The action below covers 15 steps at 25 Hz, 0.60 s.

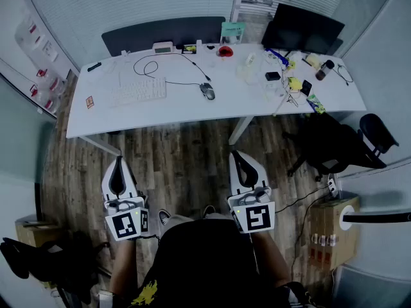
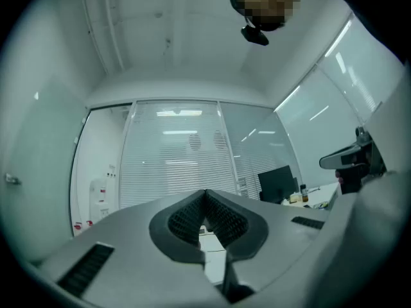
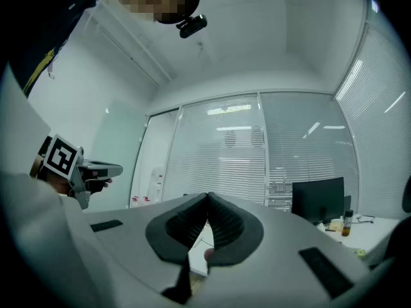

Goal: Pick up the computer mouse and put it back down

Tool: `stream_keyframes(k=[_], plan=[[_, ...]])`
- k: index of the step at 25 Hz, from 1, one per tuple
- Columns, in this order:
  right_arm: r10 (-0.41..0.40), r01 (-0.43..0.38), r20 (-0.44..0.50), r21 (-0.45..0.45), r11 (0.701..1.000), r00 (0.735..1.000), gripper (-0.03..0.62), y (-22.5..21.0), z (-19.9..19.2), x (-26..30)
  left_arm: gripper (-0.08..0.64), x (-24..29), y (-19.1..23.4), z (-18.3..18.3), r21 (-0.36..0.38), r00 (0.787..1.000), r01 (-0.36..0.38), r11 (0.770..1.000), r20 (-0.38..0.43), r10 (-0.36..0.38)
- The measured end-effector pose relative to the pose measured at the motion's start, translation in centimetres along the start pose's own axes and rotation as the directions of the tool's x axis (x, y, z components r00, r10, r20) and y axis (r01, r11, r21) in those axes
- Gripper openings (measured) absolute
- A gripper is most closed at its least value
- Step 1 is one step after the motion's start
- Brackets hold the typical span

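Note:
The grey computer mouse (image 1: 207, 91) lies on the white desk (image 1: 192, 108) near its middle, its black cable running back to the left. Both grippers are held low over the wooden floor, well short of the desk. My left gripper (image 1: 118, 165) is shut with nothing in it, and its tips meet in the left gripper view (image 2: 205, 192). My right gripper (image 1: 237, 156) is also shut and empty, its tips touching in the right gripper view (image 3: 207, 196). Neither gripper view shows the mouse.
A white keyboard (image 1: 137, 90) sits left of the mouse. A black monitor (image 1: 300, 28), bottles and small clutter fill the desk's right end. A black office chair (image 1: 334, 143) stands at the right, a cardboard box (image 1: 331, 230) near it. Glass walls with blinds surround the room.

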State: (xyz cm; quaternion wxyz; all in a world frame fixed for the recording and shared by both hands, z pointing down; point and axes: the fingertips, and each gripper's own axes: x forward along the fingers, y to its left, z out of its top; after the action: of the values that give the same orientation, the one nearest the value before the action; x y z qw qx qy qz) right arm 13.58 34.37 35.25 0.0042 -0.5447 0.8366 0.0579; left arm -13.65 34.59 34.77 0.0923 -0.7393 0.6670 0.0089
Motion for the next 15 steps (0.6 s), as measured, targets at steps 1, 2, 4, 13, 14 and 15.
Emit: stream_keyframes(k=[1, 2, 4, 13, 14, 15], plan=[[-0.002, 0.002, -0.003, 0.003, 1.0, 1.0, 0.015, -1.0, -0.2, -0.3, 0.012, 0.2, -0.8, 0.2, 0.016, 1.0, -0.013, 1.0, -0.001, 0.013], [-0.003, 0.003, -0.008, 0.007, 1.0, 1.0, 0.015, -2.1, -0.5, -0.6, 0.012, 0.4, -1.6, 0.3, 0.028, 1.0, -0.022, 0.999, -0.002, 0.022], [-0.004, 0.004, -0.024, 0.019, 1.0, 1.0, 0.015, -4.0, -1.2, -1.2, 0.012, 0.6, -3.4, 0.5, 0.034, 1.0, -0.018, 0.999, -0.009, 0.018], [0.001, 0.005, -0.054, 0.109, 0.994, 0.999, 0.018, -7.6, -2.7, -2.5, 0.012, 0.9, -9.4, 0.6, 0.044, 0.992, 0.118, 0.992, -0.056, -0.116], [-0.008, 0.013, -0.053, 0.105, 0.994, 0.999, 0.018, -7.7, -2.6, -2.6, 0.013, 0.9, -9.6, 0.7, 0.05, 0.991, 0.129, 0.99, -0.051, -0.126], [-0.017, 0.022, -0.05, 0.102, 0.995, 0.999, 0.018, -7.9, -2.4, -2.7, 0.014, 1.0, -9.5, 0.6, 0.053, 0.99, 0.132, 0.99, -0.05, -0.129]])
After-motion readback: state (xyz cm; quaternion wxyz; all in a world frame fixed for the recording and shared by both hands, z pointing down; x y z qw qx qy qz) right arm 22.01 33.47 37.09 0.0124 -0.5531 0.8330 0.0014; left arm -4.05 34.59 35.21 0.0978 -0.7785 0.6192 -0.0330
